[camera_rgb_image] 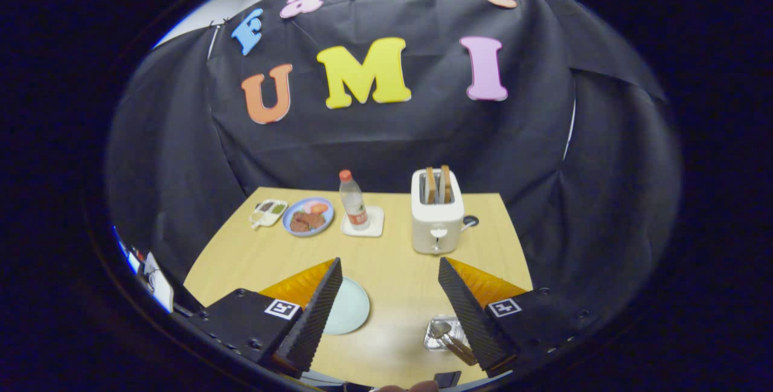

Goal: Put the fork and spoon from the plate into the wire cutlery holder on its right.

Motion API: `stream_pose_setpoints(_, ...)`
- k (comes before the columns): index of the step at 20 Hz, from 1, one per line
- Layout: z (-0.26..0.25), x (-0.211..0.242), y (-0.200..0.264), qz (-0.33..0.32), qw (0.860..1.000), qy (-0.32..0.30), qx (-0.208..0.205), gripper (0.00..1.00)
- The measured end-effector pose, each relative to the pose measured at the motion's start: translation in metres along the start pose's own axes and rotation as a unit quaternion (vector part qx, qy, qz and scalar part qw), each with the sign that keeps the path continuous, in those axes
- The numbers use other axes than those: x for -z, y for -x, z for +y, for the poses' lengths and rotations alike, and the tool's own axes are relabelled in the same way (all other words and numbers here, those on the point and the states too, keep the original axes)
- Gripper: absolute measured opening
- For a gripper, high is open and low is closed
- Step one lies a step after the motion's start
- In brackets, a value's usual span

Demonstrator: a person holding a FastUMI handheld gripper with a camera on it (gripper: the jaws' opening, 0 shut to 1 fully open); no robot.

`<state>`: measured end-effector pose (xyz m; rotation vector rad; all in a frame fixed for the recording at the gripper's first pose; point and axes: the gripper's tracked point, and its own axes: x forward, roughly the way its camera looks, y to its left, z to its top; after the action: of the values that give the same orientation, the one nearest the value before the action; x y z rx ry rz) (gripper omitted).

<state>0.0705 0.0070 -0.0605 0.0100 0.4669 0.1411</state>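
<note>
Cutlery: fork and spoon (450,337) standing tilted in the wire cutlery holder (439,334), handles leaning toward the right finger; which is fork and which spoon too small to tell.
Wire cutlery holder: on the bench (392,259), right of the plate, just beside the inner edge of the right finger, partly hidden by it.
Plate (350,307): pale, bare, on the bench beside the left finger, partly covered by that finger.
Tongs (389,295): spread wide, holding nothing, both fingers above the bench with plate and holder in the gap between them.
Toaster (436,214): white, beyond the fingers, two slices standing in the slots.
Bottle (353,202): left of the toaster, upright on a white square coaster (369,226).
Blue plate (308,217): left of the bottle, food on it.
Small tray (269,212): white, divided, just beside the blue plate on its left.
</note>
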Motion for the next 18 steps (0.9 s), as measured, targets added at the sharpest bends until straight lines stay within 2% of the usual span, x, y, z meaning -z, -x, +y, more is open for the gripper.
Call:
stream_pose_setpoints(4,0.015,-0.055,0.038,-0.12,0.992,0.004,0.022,0.96)
stream_pose_setpoints(7,0.025,-0.071,0.07,-0.182,0.982,0.014,0.041,0.96)
stream_pose_setpoints(15,0.061,-0.076,0.116,-0.269,0.96,0.037,0.062,0.96)
stream_pose_setpoints(18,0.059,-0.07,0.124,-0.269,0.96,0.011,0.071,0.96)
